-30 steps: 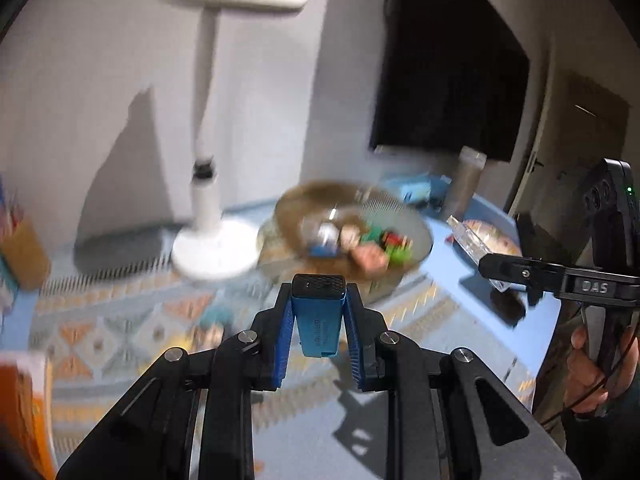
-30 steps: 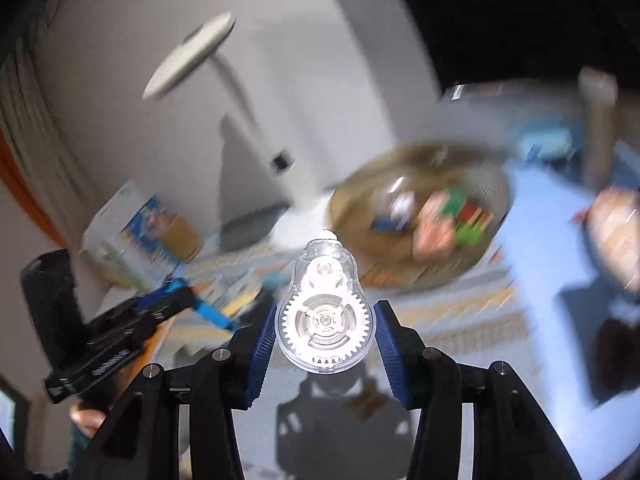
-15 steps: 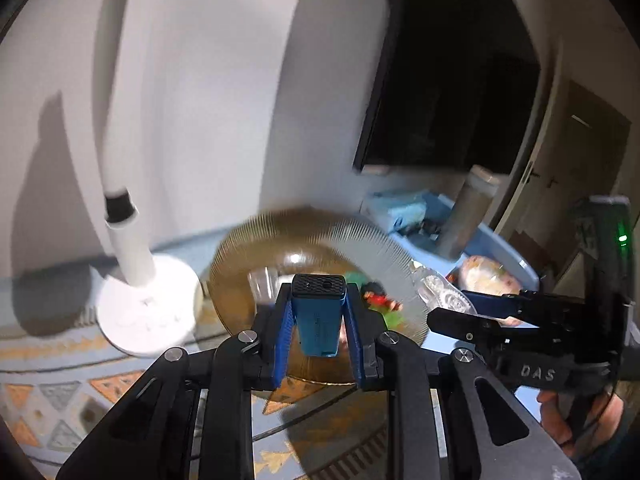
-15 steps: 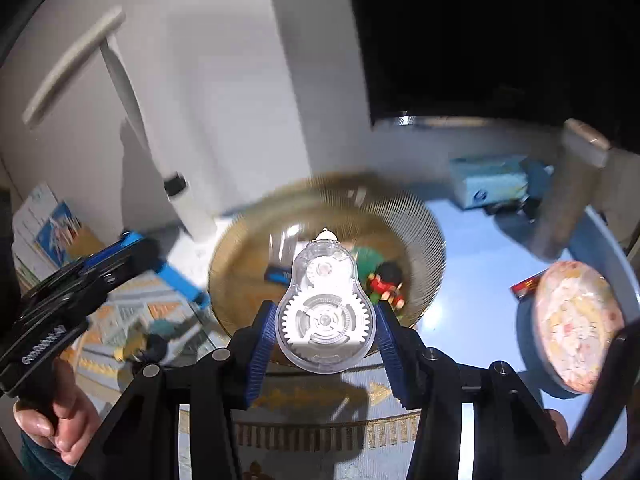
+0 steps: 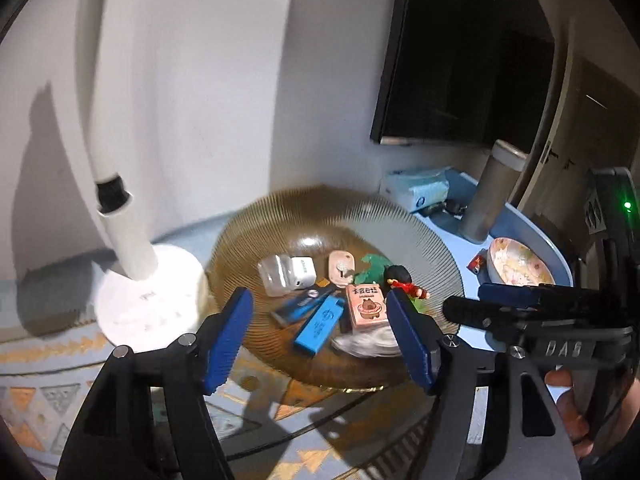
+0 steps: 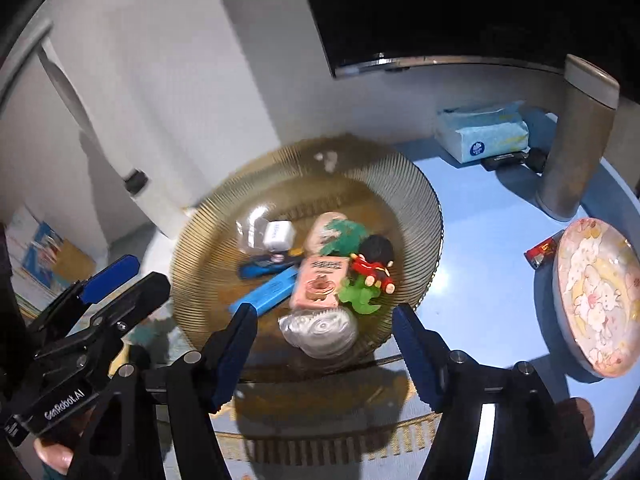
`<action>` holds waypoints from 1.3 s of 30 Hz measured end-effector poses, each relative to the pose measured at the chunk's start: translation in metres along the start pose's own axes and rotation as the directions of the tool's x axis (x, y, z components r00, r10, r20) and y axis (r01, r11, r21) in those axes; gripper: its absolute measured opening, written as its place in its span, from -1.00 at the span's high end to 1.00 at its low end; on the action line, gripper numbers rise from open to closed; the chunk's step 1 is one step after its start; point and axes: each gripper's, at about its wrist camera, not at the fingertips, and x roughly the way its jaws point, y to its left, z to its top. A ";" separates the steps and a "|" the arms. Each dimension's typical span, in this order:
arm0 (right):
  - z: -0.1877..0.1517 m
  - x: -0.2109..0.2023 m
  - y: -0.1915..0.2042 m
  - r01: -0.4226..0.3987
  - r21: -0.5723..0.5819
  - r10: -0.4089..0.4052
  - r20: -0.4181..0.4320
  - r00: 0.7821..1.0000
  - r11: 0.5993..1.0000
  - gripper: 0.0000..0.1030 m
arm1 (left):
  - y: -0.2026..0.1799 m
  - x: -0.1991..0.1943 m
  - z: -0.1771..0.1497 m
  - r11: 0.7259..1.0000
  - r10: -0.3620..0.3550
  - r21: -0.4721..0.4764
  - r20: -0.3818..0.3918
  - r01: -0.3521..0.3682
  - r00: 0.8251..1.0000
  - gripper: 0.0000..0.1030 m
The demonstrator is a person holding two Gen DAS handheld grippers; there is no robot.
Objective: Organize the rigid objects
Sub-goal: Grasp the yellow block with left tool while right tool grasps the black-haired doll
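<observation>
- We hold our left gripper [image 5: 318, 336] over the near edge of the amber ribbed glass bowl [image 5: 280, 216], its jaws spreading apart with nothing pressed between the blue pads.
- Below and between those jaws the light blue USB stick [image 5: 320, 324] lies flat in the bowl, free of the pads, beside a darker blue stick [image 5: 298, 308].
- Our right gripper [image 6: 324, 340] hangs over the same bowl [image 6: 224, 240] from the other side; its jaws are also widening and grip nothing.
- The clear correction tape dispenser [image 6: 320, 330] sits in the bowl near its front rim, between the right jaws but apart from both pads; it looks blurred.
- Also in the bowl we see a pink card box [image 6: 320, 286] just behind the dispenser, a white charger cube [image 6: 279, 236], a small doll with black hair and red clothes [image 6: 372, 264] on a green toy [image 6: 360, 296], and a teal toy [image 6: 344, 236] at the back.
- The bowl stands on a blue table [image 6: 488, 248] next to the white base of a desk lamp [image 5: 148, 292].
- To the right on the table sit a floral round tin [image 6: 596, 292], a tall grey tumbler [image 6: 576, 136] and a blue tissue pack [image 6: 484, 132].
- In the left wrist view the right gripper's black frame crosses at the right edge, with a hand [image 5: 568, 412] behind it.
</observation>
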 end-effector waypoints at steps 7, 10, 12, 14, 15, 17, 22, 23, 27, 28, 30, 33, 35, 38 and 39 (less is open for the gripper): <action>-0.015 -0.023 -0.001 -0.070 0.065 0.069 0.008 0.998 0.995 -0.33 | 0.023 -0.059 -0.015 0.999 0.034 -0.023 0.050 -0.033 0.998 -0.31; -0.026 -0.033 0.012 -0.097 0.058 0.096 0.009 0.995 0.994 -0.33 | 0.036 -0.093 -0.022 0.997 0.069 -0.031 0.084 -0.067 0.994 -0.31; -0.034 -0.042 0.028 -0.114 0.021 0.114 0.015 0.993 0.993 -0.33 | 0.044 -0.117 -0.025 0.996 0.090 -0.024 0.105 -0.088 0.990 -0.31; -0.044 -0.051 0.044 -0.139 -0.009 0.139 0.027 0.990 0.990 -0.34 | 0.055 -0.143 -0.030 0.993 0.120 -0.031 0.129 -0.117 0.984 -0.34; -0.051 -0.055 0.053 -0.155 -0.023 0.155 0.029 0.987 0.988 -0.34 | 0.063 -0.158 -0.034 0.990 0.138 -0.041 0.144 -0.134 0.980 -0.46; -0.064 -0.059 0.071 -0.195 -0.043 0.196 0.022 0.980 0.980 -0.34 | 0.076 -0.179 -0.043 0.985 0.169 -0.070 0.172 -0.159 0.970 -0.62; -0.102 -0.055 0.130 -0.251 -0.171 0.254 -0.008 0.967 0.953 -0.34 | 0.122 -0.204 -0.081 0.970 0.212 -0.153 0.158 -0.188 0.964 -0.62; -0.108 -0.053 0.139 -0.254 -0.188 0.256 -0.011 0.967 0.949 -0.34 | 0.131 -0.203 -0.089 0.964 0.230 -0.169 0.142 -0.205 0.963 -0.62; -0.138 -0.027 0.172 -0.201 -0.278 0.212 0.010 0.977 0.939 -0.34 | 0.158 -0.181 -0.130 0.907 0.405 -0.147 0.049 -0.395 0.913 -0.62; -0.143 -0.019 0.175 -0.177 -0.296 0.190 0.018 0.982 0.939 -0.34 | 0.164 -0.170 -0.142 0.898 0.427 -0.127 0.009 -0.422 0.904 -0.62; -0.158 0.006 0.179 -0.130 -0.316 0.141 0.012 0.990 0.940 -0.34 | 0.174 -0.155 -0.159 0.897 0.423 -0.128 -0.037 -0.424 0.905 -0.62; -0.171 0.033 0.175 -0.100 -0.311 0.105 -0.002 0.995 0.945 -0.34 | 0.191 -0.129 -0.184 0.896 0.401 -0.159 -0.109 -0.415 0.909 -0.62; -0.174 0.043 0.172 -0.083 -0.308 0.085 -0.008 0.996 0.948 -0.34 | 0.200 -0.117 -0.197 0.887 0.409 -0.170 -0.144 -0.429 0.901 -0.62; -0.173 0.040 0.172 -0.057 -0.323 0.068 0.022 0.997 0.945 -0.51 | 0.196 -0.108 -0.205 0.868 0.452 -0.132 -0.188 -0.479 0.872 -0.62; -0.173 0.042 0.172 -0.046 -0.322 0.056 0.021 0.998 0.946 -0.58 | 0.194 -0.110 -0.205 0.871 0.453 -0.122 -0.176 -0.476 0.874 -0.62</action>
